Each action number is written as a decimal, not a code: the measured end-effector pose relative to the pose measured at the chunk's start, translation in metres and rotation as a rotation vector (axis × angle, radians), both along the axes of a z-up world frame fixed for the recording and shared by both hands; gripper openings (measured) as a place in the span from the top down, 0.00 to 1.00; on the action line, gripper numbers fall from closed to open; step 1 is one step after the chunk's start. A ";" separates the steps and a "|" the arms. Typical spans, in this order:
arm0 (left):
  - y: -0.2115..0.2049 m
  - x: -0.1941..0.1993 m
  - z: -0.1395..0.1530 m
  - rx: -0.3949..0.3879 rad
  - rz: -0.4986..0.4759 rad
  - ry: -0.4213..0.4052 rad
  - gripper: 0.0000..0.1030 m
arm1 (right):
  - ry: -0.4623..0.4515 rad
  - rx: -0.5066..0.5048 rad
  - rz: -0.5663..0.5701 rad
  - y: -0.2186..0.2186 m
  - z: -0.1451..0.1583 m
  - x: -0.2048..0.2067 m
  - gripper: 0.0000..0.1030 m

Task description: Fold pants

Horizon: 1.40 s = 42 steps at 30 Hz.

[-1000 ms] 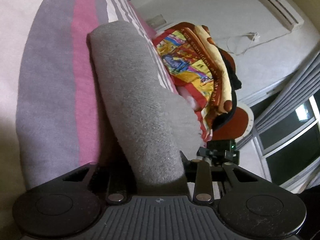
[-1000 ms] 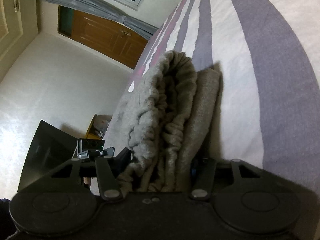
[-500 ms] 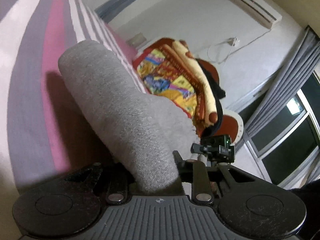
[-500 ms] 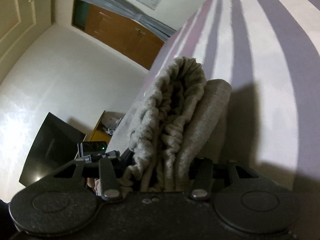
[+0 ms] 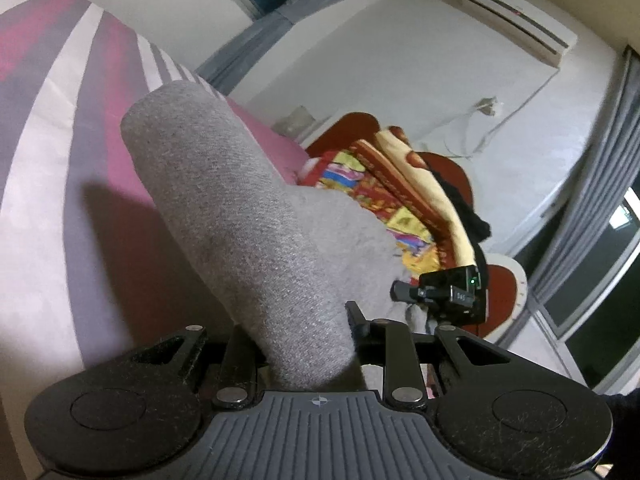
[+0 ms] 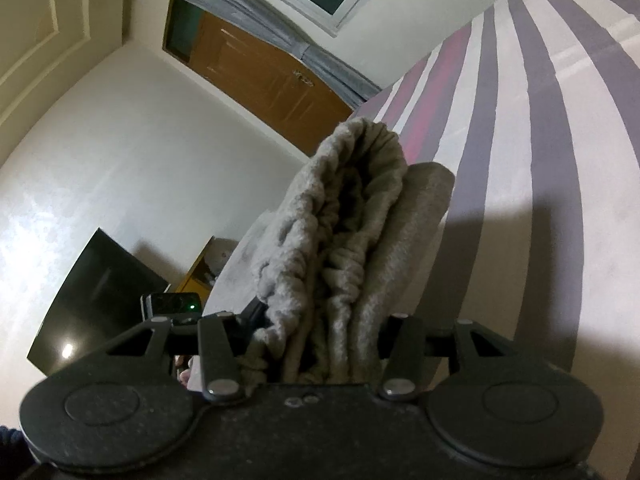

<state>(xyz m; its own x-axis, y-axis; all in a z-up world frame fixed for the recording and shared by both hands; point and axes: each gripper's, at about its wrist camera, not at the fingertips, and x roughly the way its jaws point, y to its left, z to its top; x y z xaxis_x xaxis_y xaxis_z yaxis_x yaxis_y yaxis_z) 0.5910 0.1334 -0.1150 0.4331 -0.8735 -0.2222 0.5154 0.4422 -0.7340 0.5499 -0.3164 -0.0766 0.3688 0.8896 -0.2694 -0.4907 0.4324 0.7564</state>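
While both grippers, left and right, clench pants, we keep pants above bed, ready for fold.

White walls enclose a bed spread with a grey, white and pink striped sheet. An air conditioner hangs high on one wall beside grey curtains and a dark window. Elsewhere stand a brown wooden door and a dark screen.
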 end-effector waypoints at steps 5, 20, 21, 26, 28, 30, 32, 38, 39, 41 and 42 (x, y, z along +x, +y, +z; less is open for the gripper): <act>-0.005 0.036 -0.040 0.070 0.019 0.080 0.74 | 0.076 -0.055 -0.031 0.000 -0.039 0.027 0.53; 0.020 -0.028 -0.081 0.055 0.080 0.233 0.62 | 0.273 -0.069 -0.074 -0.027 -0.057 -0.014 0.25; 0.021 -0.028 -0.085 0.041 0.100 0.242 0.62 | 0.267 -0.123 -0.102 -0.023 -0.059 -0.014 0.37; 0.016 -0.040 -0.080 0.082 0.170 0.202 0.59 | 0.242 -0.162 -0.178 -0.020 -0.055 -0.026 0.37; 0.014 -0.053 -0.073 0.111 0.216 0.190 0.56 | 0.262 -0.176 -0.198 -0.015 -0.049 -0.033 0.36; 0.014 -0.065 -0.066 0.136 0.268 0.182 0.50 | 0.277 -0.200 -0.241 -0.015 -0.037 -0.045 0.33; 0.013 -0.086 -0.059 0.196 0.358 0.149 0.46 | 0.245 -0.263 -0.268 -0.012 -0.027 -0.062 0.25; -0.018 -0.161 -0.026 0.555 0.633 0.052 0.03 | 0.117 -0.499 -0.380 0.004 -0.005 -0.141 0.05; -0.025 -0.178 -0.017 0.604 0.628 0.040 0.03 | 0.076 -0.527 -0.415 0.005 0.003 -0.160 0.03; -0.022 -0.215 -0.005 0.632 0.607 0.021 0.03 | -0.018 -0.537 -0.441 0.005 0.025 -0.204 0.00; -0.024 -0.237 0.006 0.651 0.607 0.003 0.03 | -0.054 -0.539 -0.455 0.004 0.036 -0.224 0.00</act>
<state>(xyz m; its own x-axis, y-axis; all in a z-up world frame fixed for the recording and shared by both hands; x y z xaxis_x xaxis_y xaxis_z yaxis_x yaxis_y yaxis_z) 0.3541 0.1093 -0.1091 0.7790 -0.1937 -0.5964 0.0553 0.9686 -0.2424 0.3255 -0.3120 -0.0409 0.6973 0.3920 -0.6000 -0.2035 0.9110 0.3588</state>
